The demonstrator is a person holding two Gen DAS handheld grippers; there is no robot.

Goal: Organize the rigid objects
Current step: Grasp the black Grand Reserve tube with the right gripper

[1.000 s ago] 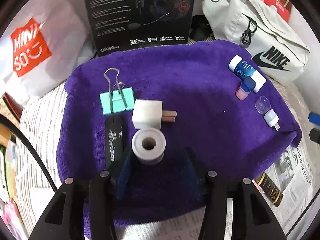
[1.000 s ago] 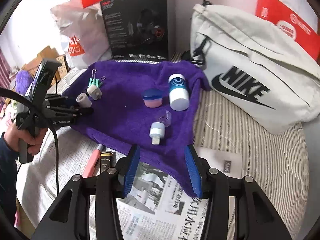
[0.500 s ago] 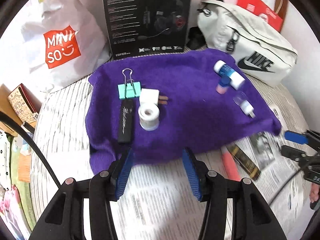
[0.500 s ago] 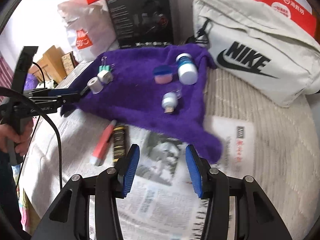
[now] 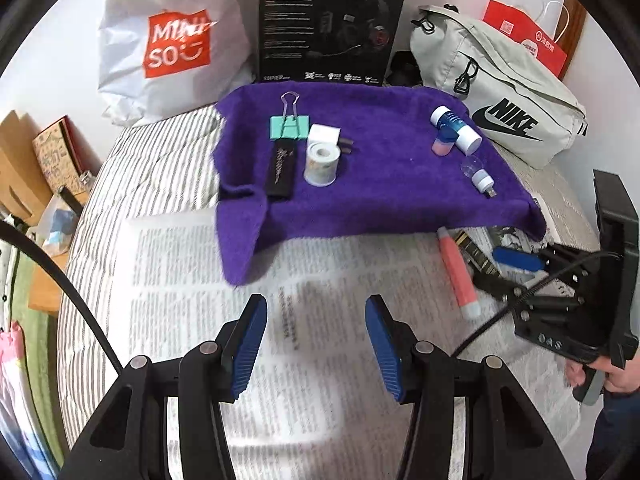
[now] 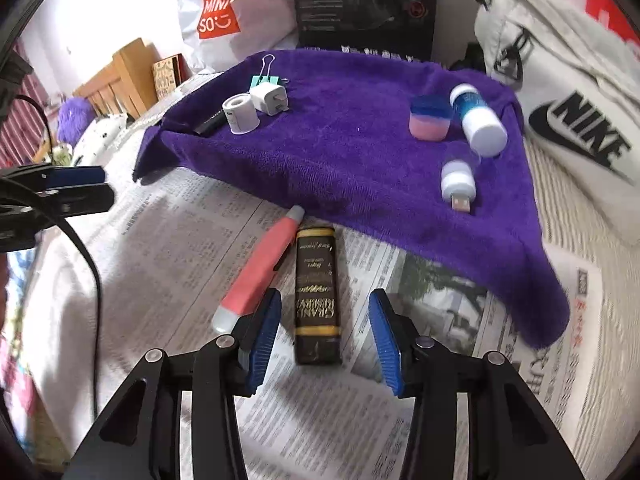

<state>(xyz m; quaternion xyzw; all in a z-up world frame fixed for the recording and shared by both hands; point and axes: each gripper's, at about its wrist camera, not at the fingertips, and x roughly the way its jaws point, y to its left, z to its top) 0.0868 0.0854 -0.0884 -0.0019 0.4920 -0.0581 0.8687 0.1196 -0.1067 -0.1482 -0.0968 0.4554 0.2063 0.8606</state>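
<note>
A: Jaws on the right gripper [image 6: 323, 334]?
B: Spread apart, holding nothing. They straddle the near end of a black-and-gold bar [image 6: 317, 298] lying flat on newspaper [image 6: 172, 248], with a pink tube [image 6: 256, 270] just beside it to the left.
A: And the left gripper [image 5: 316, 346]?
B: Also spread and unloaded, hovering over bare newspaper short of the purple towel [image 5: 380, 196].
A: What sits on the towel?
B: At its left, a teal binder clip [image 5: 290, 126], a white plug [image 5: 323, 135], a white tape roll [image 5: 321, 163] and a black stick [image 5: 282, 168], bunched together. At its right, a blue-and-white bottle [image 6: 478, 120], a pink jar [image 6: 430, 117] and a small USB light [image 6: 458, 182].
A: Behind it?
B: A Nike bag [image 5: 500, 96].
</note>
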